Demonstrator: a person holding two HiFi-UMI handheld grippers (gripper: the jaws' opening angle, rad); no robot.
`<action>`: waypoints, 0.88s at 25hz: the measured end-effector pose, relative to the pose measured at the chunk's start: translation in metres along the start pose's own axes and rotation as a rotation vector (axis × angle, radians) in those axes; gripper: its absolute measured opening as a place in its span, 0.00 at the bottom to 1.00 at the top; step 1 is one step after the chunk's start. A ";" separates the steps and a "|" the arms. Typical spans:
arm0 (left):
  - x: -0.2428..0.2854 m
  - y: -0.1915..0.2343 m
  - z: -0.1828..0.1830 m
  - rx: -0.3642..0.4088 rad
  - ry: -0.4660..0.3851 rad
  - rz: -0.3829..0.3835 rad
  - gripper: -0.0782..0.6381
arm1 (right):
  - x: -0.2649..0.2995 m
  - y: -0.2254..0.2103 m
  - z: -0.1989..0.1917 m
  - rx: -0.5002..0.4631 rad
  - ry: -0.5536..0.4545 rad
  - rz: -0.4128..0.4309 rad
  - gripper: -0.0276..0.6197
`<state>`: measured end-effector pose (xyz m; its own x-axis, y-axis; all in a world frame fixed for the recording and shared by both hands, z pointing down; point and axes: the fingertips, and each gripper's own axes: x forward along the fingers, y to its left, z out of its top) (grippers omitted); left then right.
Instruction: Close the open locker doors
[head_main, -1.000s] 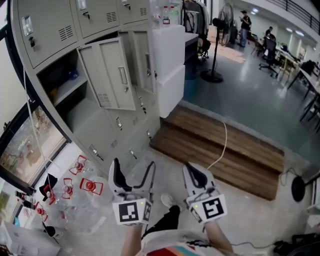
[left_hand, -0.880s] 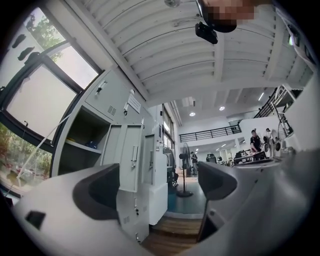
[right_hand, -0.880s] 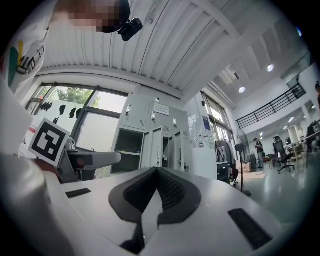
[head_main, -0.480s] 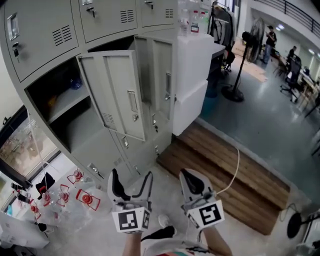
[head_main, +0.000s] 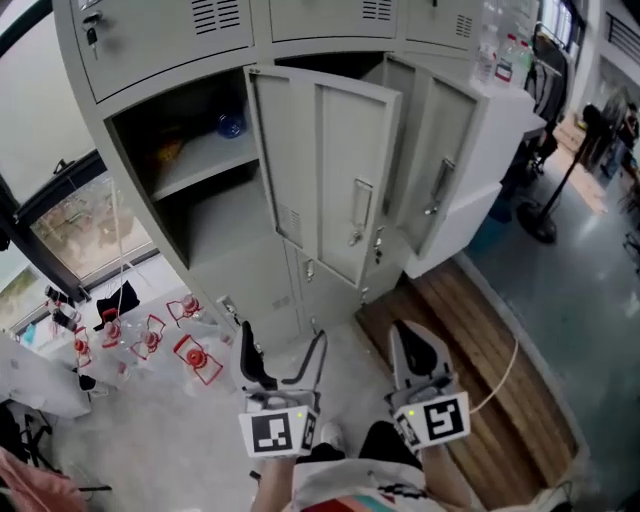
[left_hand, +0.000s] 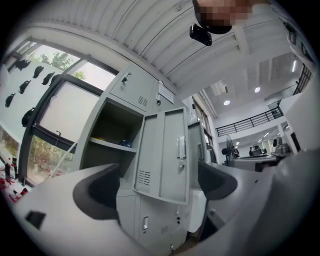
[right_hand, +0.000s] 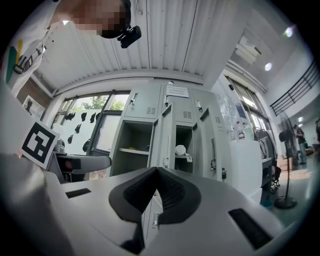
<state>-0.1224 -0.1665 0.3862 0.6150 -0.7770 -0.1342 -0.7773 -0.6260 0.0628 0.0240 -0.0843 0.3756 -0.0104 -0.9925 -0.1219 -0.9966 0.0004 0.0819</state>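
Note:
A grey locker bank fills the head view. Its nearer open door (head_main: 325, 170) swings out from an open compartment with a shelf (head_main: 200, 160); a second open door (head_main: 440, 165) stands further right. My left gripper (head_main: 283, 352) hangs open below the lockers, well short of them, nothing between its jaws. My right gripper (head_main: 418, 351) is beside it, shut and empty. In the left gripper view the nearer open door (left_hand: 165, 150) shows between the open jaws of the left gripper (left_hand: 155, 187). In the right gripper view the right gripper (right_hand: 156, 192) is shut, both open doors (right_hand: 165, 135) beyond.
Red-and-white items (head_main: 150, 335) lie on the floor at left by a window (head_main: 70, 215). A wooden platform (head_main: 470, 340) with a white cable (head_main: 500, 375) runs at right. A white cabinet (head_main: 500, 130) adjoins the lockers. A standing fan base (head_main: 535, 220) is far right.
The view has swung left and closer to the lockers; the open doors now sit centre frame. Both grippers keep the same pose, left open, right shut.

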 end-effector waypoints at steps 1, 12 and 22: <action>-0.001 0.007 0.000 0.005 0.002 0.024 0.76 | 0.008 0.000 0.001 -0.001 -0.004 0.011 0.05; 0.005 0.030 0.006 0.005 -0.021 0.247 0.76 | 0.048 -0.025 0.010 0.005 -0.040 0.153 0.05; 0.020 -0.029 0.009 0.047 -0.008 0.381 0.76 | 0.049 -0.066 -0.001 0.073 -0.031 0.339 0.05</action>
<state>-0.0884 -0.1636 0.3726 0.2801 -0.9528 -0.1174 -0.9552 -0.2888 0.0642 0.0893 -0.1334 0.3656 -0.3428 -0.9304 -0.1298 -0.9394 0.3388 0.0521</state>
